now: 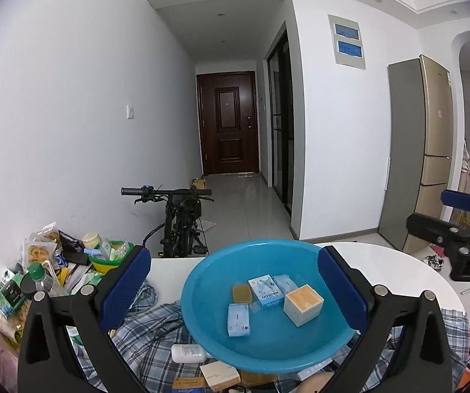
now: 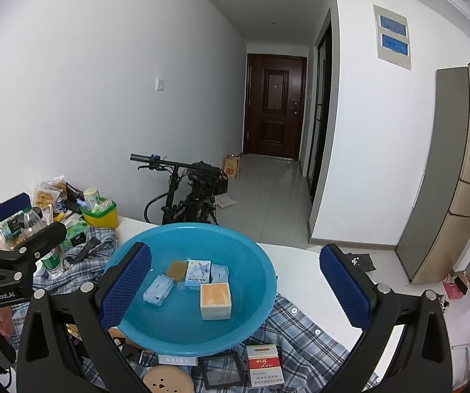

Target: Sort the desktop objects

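A blue plastic basin (image 1: 202,321) (image 2: 254,301) sits on a plaid shirt (image 1: 146,330) (image 2: 303,330) on the white table. In it lie a cream-and-orange box (image 1: 303,304) (image 2: 215,301), a RAISON box (image 1: 266,291) (image 2: 197,275), two pale blue packets (image 1: 238,320) (image 2: 158,290) and a brown pad (image 1: 242,293) (image 2: 176,268). My left gripper (image 1: 233,290) is open and empty, held above the basin. My right gripper (image 2: 235,290) is open and empty over the basin's right half. Each gripper shows at the edge of the other's view.
Loose items lie in front of the basin: a red-and-white cigarette pack (image 2: 264,362), a black frame (image 2: 223,370), a round beige lid (image 2: 168,380), a white bottle (image 1: 189,353), a beige box (image 1: 220,376). A yellow-green bin (image 2: 101,214), bottles and snack bags crowd the left. A bicycle (image 2: 189,196) stands behind the table.
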Tool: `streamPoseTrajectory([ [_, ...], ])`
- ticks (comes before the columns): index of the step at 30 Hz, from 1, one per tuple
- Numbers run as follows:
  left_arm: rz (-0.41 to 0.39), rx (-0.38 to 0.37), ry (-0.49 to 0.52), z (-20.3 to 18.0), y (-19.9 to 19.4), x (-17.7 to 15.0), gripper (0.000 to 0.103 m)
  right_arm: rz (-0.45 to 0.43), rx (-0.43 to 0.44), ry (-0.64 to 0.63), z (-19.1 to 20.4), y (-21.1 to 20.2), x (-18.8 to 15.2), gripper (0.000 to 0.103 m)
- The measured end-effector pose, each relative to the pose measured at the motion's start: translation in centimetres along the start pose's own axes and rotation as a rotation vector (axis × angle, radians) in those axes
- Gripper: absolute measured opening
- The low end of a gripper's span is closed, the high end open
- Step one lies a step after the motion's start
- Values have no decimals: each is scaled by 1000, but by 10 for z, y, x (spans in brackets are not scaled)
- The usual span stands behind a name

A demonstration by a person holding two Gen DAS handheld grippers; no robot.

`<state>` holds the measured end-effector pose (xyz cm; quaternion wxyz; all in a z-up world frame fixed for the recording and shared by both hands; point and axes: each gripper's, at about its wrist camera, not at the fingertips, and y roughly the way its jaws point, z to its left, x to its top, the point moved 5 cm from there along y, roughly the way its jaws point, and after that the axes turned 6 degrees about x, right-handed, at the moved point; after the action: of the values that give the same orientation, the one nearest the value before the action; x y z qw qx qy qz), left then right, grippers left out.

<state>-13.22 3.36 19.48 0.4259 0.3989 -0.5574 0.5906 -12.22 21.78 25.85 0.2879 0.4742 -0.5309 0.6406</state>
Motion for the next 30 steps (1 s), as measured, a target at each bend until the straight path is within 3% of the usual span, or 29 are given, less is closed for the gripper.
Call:
streamPoseTrajectory([
  [16,-60,-15,-19,12,-42,-8,103,-68,10,-14,9,-36,-7,102],
  [24,-80,10,-15,16,-50,-24,103,-122,-6,-47,17,-49,-22,102],
  [28,-88,-17,-60,22,-51,-35,103,-136,17,-11,13,-47,-33,103],
  [30,-115,37,-69,26,-51,-44,103,-132,18,13,9,-42,-43,103],
])
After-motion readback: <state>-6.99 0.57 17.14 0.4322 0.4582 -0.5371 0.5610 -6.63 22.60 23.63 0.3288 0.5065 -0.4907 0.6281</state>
